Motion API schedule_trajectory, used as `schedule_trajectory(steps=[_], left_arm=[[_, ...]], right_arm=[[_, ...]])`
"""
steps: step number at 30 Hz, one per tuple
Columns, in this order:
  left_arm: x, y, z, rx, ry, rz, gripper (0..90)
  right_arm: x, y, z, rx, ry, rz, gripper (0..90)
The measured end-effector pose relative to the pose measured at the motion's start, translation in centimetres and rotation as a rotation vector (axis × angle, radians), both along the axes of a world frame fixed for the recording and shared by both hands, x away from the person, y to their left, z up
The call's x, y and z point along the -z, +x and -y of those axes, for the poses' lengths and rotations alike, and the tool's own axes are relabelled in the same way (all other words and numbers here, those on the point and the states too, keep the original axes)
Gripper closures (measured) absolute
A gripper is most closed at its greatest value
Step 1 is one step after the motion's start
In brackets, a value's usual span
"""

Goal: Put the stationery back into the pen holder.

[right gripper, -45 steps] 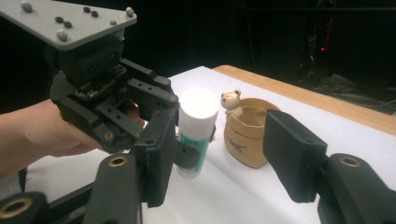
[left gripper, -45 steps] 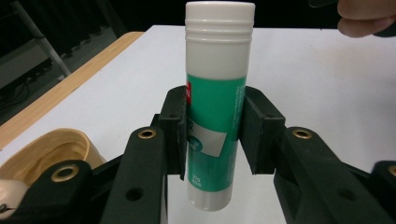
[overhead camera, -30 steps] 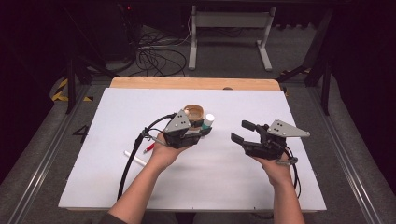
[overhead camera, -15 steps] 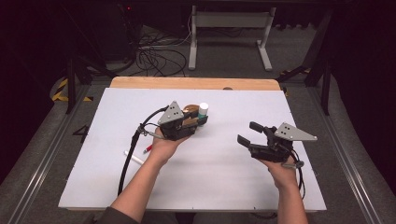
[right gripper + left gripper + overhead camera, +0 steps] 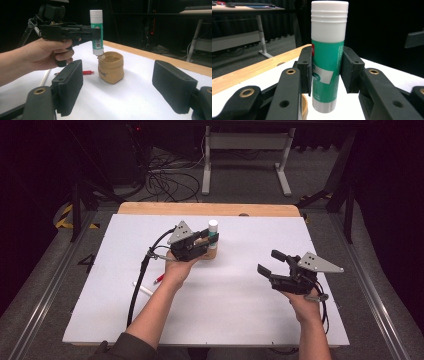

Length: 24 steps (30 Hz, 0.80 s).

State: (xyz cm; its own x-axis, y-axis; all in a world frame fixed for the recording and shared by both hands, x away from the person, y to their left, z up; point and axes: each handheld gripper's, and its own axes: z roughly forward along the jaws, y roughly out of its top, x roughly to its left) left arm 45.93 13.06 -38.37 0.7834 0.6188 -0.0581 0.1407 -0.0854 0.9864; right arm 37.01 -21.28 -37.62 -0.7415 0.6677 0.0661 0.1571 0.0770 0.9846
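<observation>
A glue stick (image 5: 327, 57) with a green label and white cap stands upright between the pads of my left gripper (image 5: 327, 75), which is shut on it. In the high view the left gripper (image 5: 210, 240) holds the glue stick (image 5: 213, 231) at the table's middle back. The stick's lower end hangs at the rim of a small tan pouch (image 5: 111, 66), which is open at the top. The pouch (image 5: 210, 255) stands on the white table top under the gripper. My right gripper (image 5: 268, 261) is open and empty at the right, pointing left toward the pouch, well apart from it.
A red pen (image 5: 159, 279) and a white pen (image 5: 142, 290) lie on the white table top (image 5: 230, 310) left of the left forearm. The left gripper's cable (image 5: 137, 285) loops across the table's left part. A wooden edge (image 5: 210, 209) runs along the back.
The left gripper has carried the glue stick up and slightly left, over the pouch. The right gripper has drifted to the right, still open.
</observation>
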Motion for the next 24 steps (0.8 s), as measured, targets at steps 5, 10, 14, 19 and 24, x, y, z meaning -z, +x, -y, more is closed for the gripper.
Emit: schedule_trajectory(steps=[5,10,14,19,24], left_arm=[[0.5,1.0,0.2,-0.025,0.002,-0.013,65.6],[1.1,1.7,0.2,-0.059,0.011,-0.033,65.6],[1.5,2.0,0.4,-0.078,0.018,-0.04,65.5],[1.9,2.2,0.6,-0.101,0.035,-0.038,65.5],[2.1,2.3,0.6,-0.121,0.055,-0.024,65.5]], right_arm=[[-0.1,0.0,0.2,0.006,0.005,0.003,25.3],[-0.1,-0.1,0.4,0.01,0.014,0.004,25.2],[-0.1,-0.1,0.4,0.011,0.015,0.006,25.2],[-0.1,-0.1,0.2,-0.002,0.002,-0.001,26.2],[-0.1,-0.1,0.2,-0.001,-0.001,0.001,26.2]])
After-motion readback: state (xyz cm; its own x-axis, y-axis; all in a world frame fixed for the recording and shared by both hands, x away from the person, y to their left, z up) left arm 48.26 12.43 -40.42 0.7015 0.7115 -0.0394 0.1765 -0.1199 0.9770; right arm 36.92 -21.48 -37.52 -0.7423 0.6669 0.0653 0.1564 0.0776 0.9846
